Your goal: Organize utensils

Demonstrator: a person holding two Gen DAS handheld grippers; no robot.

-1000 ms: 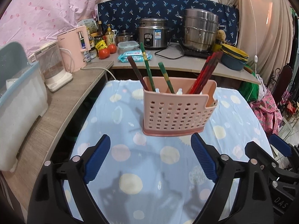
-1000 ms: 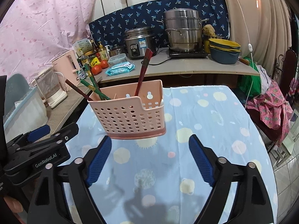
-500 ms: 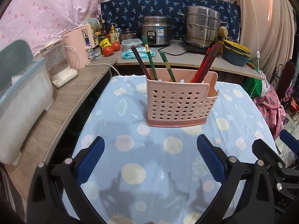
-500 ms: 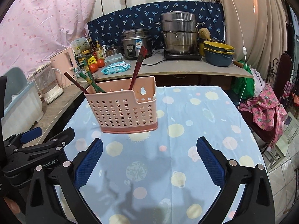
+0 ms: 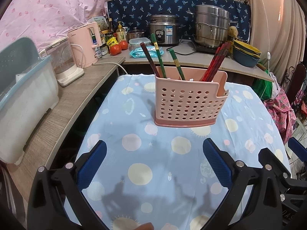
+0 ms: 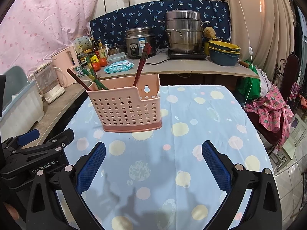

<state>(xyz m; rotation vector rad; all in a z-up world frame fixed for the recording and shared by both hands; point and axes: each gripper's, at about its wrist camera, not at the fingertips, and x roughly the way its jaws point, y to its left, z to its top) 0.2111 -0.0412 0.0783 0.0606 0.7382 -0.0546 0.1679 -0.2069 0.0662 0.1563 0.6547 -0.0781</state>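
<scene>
A pink perforated utensil holder (image 5: 187,103) stands upright on the blue dotted tablecloth (image 5: 153,163); it also shows in the right wrist view (image 6: 128,109). Green chopsticks (image 5: 159,57) and a brown one (image 5: 148,58) lean in its left part, red chopsticks (image 5: 216,63) in its right part. My left gripper (image 5: 154,163) is open and empty, well short of the holder. My right gripper (image 6: 153,163) is open and empty, also short of it. The left gripper's body (image 6: 36,153) shows at the right view's left edge.
A wooden counter (image 5: 63,103) runs along the left with a white bin (image 5: 25,99), a blender (image 5: 65,63) and a pink kettle (image 5: 84,46). The back counter holds a rice cooker (image 5: 165,30), a steel steamer (image 5: 211,28) and bowls (image 5: 246,54). Clothes (image 6: 272,109) hang at the right.
Both grippers have drawn back from the holder and risen a little, so it looks smaller and farther. Both stay open and empty. The holder has not moved.
</scene>
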